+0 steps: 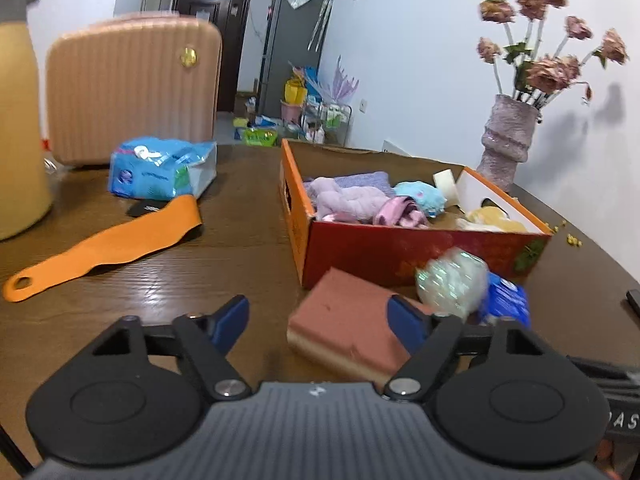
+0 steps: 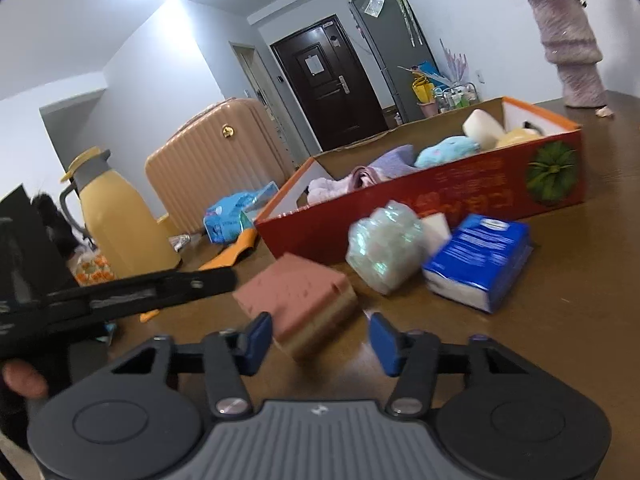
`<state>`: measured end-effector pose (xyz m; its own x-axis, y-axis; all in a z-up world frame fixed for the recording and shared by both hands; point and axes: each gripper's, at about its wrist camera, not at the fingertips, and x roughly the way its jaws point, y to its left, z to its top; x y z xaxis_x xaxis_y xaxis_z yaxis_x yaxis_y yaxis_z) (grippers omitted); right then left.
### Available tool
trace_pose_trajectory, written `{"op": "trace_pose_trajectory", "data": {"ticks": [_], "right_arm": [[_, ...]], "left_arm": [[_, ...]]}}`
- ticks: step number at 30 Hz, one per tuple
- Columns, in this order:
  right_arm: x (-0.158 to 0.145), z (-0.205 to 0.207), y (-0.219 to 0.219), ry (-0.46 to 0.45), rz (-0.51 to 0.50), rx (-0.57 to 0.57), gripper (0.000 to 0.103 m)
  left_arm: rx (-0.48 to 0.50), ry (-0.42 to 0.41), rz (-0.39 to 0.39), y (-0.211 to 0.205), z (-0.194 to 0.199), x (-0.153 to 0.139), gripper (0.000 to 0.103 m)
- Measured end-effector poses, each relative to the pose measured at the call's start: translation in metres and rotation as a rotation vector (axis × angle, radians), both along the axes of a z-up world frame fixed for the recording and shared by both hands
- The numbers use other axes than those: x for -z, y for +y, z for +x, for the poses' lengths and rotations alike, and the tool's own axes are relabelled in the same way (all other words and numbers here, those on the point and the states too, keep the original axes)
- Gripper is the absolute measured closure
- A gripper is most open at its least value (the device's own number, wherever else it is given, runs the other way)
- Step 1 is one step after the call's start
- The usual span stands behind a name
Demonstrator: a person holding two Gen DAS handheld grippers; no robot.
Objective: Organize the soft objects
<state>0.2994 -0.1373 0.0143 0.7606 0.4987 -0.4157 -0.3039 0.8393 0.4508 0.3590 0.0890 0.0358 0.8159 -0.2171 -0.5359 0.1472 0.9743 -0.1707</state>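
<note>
One red box [image 1: 400, 252] stood on the surface [image 1: 224, 264]. In front of it lay three loose soft things: one pink sponge [image 2: 298, 298], one wrapped iridescent bundle [image 2: 384, 250] and one blue tissue pack [image 2: 478, 258]. There was also one orange strap [image 1: 108, 246], one blue bag [image 1: 160, 172], one pink suitcase [image 1: 132, 84], one yellow jug [image 2: 120, 220] and one vase [image 1: 508, 140]. Two tools showed: left [image 1: 318, 322] and right [image 2: 320, 338].

We see a pink-topped sponge [image 2: 296, 300] with a tan base, a red box [image 1: 360, 248] edged orange, a blue tissue pack [image 2: 478, 260], and an iridescent pale green bundle [image 2: 384, 248] on our dark brown table [image 1: 200, 264].
</note>
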Motion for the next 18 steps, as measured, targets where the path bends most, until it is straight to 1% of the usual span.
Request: {"op": "trace_pose_trajectory", "data": {"ticks": [1,2,3,5,6,8,10,16,18], "right_arm": [[0.001,0.006,0.003,0.001,0.012,-0.003,0.063],[0.002,0.011,0.004,0.001,0.024,-0.004,0.063],[0.005,0.017,0.007,0.01,0.031,-0.008,0.064],[0.008,0.024,0.009,0.047,0.049,-0.027,0.065],[0.009,0.025,0.01,0.049,0.063,-0.036,0.065],[0.011,0.026,0.012,0.045,0.067,-0.039,0.066],[0.013,0.026,0.015,0.037,0.069,-0.038,0.071],[0.013,0.027,0.019,0.018,0.033,-0.019,0.071],[0.012,0.027,0.019,0.015,0.03,-0.019,0.074]], "left_arm": [[0.008,0.01,-0.023,0.003,0.008,0.004,0.036],[0.014,0.019,-0.059,0.007,0.016,0.009,0.04],[0.018,0.031,-0.118,0.013,0.022,0.015,0.047],[0.045,0.071,-0.225,0.022,0.03,0.027,0.055],[0.05,0.097,-0.248,0.024,0.033,0.032,0.058],[0.045,0.116,-0.275,0.026,0.034,0.035,0.059],[0.062,0.114,-0.273,0.025,0.032,0.034,0.06],[0.065,0.118,-0.279,0.024,0.027,0.036,0.061],[0.066,0.114,-0.277,0.023,0.025,0.035,0.062]]}}
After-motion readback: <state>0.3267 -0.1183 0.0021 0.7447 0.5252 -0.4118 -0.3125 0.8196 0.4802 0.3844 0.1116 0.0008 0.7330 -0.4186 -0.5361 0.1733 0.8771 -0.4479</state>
